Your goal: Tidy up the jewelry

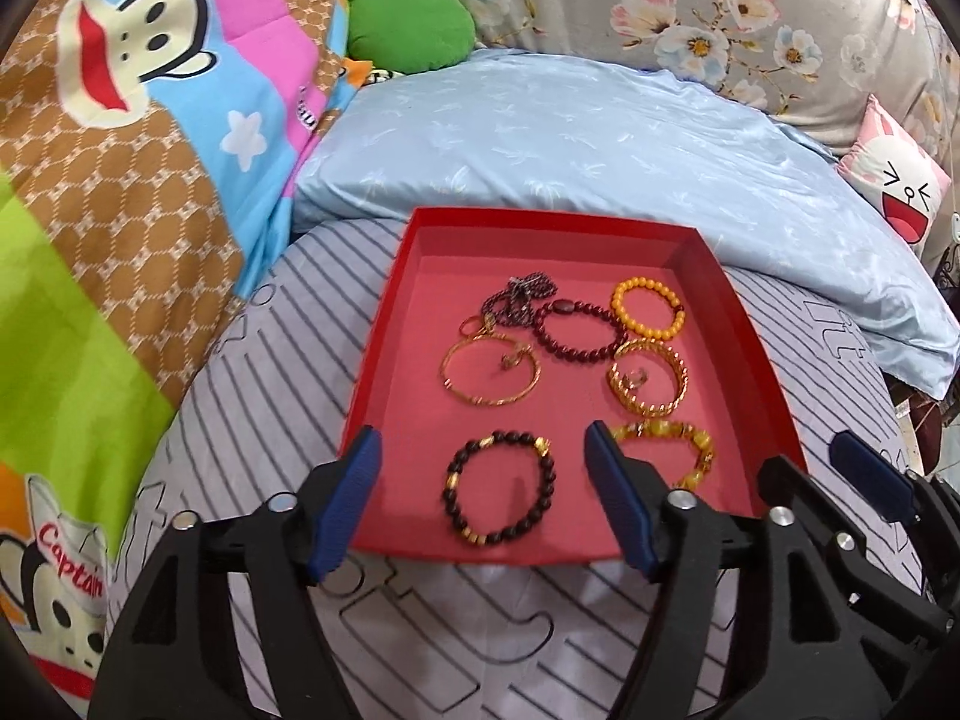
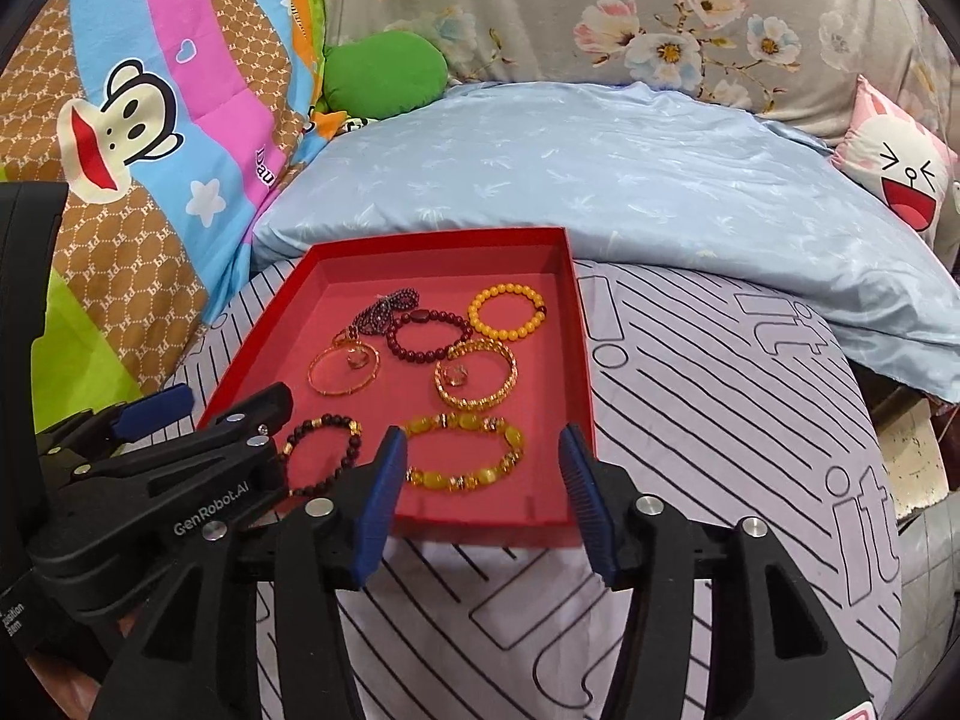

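A shallow red tray (image 1: 552, 217) lies on a striped grey cushion (image 1: 252, 396) and holds several bracelets. At its near edge lie a dark bead bracelet with gold beads (image 1: 451, 483) and a chunky amber bracelet (image 1: 699, 441). Behind them are a thin gold bangle (image 1: 447, 369), a gold chain bracelet (image 1: 678, 372), a dark red bead bracelet (image 1: 555, 345), a yellow bead bracelet (image 1: 624, 291) and a dark beaded necklace (image 1: 510, 297). My left gripper (image 1: 483, 435) hangs open over the dark bracelet. My right gripper (image 2: 483, 437) hangs open over the amber bracelet (image 2: 516, 438). Neither holds anything.
A pale blue pillow (image 1: 600, 138) lies right behind the tray, with a floral cushion (image 1: 690, 0) further back. A cartoon-print quilt (image 1: 120, 150) rises on the left and a green plush (image 1: 408, 24) sits beside it. A pink cartoon pillow (image 1: 900, 192) is at the far right.
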Motion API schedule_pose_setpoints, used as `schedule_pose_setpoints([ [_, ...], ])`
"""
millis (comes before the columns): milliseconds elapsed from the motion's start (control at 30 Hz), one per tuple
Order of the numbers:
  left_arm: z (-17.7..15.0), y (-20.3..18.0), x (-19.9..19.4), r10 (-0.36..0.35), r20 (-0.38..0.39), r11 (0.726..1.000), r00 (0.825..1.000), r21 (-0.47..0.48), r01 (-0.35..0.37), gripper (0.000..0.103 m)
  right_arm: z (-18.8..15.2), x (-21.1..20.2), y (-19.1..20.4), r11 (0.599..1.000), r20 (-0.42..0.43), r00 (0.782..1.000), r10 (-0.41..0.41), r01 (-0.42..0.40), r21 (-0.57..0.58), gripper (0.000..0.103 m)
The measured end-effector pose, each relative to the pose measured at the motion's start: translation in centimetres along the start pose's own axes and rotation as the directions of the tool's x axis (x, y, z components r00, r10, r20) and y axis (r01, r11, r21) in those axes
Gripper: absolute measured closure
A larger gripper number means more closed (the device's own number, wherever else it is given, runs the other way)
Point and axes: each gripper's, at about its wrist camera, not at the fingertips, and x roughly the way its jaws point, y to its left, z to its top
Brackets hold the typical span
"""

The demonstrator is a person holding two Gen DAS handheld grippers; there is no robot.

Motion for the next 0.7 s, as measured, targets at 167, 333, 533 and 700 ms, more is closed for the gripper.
schedule_pose_setpoints([
  [167, -1.2, 0.3, -0.8, 0.025, 0.004, 1.0, 1.0, -0.005, -0.025, 0.023, -1.6, -0.9, -0.4, 1.0, -0.004, 1.0, -0.019, 0.019, 0.002, 0.038],
  [333, -2.6, 0.6, -1.4, 0.042, -0.005, 0.999, 0.999, -0.017, -0.042, 0.016, -2.9, -1.4, -0.9, 1.0, -0.013, 1.0, -0.023, 0.023, 0.018, 0.028],
  [533, -3.9, 1.2, -1.4, 0.055, -0.021, 0.998, 0.998, -0.03, -0.055, 0.012, -4.3, -1.3, -1.2, 0.999, -0.047, 0.999, -0.006, 0.007, 0.033, 0.019],
  [700, -4.7, 1.5, -1.6, 0.064, -0.021, 0.997, 0.998, -0.035, -0.065, 0.01, -4.9, -1.3, -0.8, 1.0, -0.055, 0.998, -0.017, 0.018, 0.02, 0.016],
])
